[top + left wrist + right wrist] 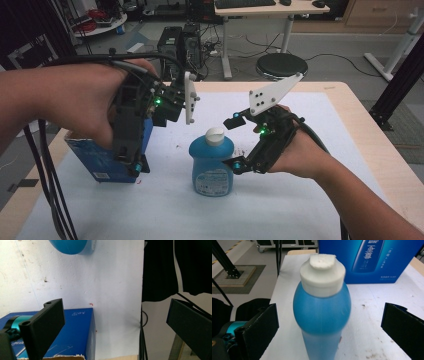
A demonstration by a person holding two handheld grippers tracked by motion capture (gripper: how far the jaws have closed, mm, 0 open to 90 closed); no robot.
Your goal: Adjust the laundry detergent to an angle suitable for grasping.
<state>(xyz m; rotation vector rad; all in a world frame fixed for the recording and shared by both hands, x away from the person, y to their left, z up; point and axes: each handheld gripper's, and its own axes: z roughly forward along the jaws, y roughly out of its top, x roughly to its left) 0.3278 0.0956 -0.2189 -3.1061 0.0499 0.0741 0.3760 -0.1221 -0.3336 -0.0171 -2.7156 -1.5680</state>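
Observation:
A blue bottle (211, 165) with a white cap stands upright in the middle of the white mat. My right gripper (235, 143) is open, one jaw on each side of the bottle, touching neither side. In the right gripper view the bottle (322, 312) rises between the wide-apart jaws of that gripper (330, 315). A blue box (100, 161) lies at the left. My left gripper (135, 162) hangs over the box's right end, pointing down. It (115, 322) is open and empty, with the box (75, 335) under its left jaw and the bottle (71, 246) at the top.
The white mat (300, 190) covers a wooden table (380, 150). Black cables (45, 175) trail off the left edge. Beyond the far edge stand a round black stool (281, 65), a computer tower (180, 45) and a desk. The box's printed face (367, 260) shows behind the bottle.

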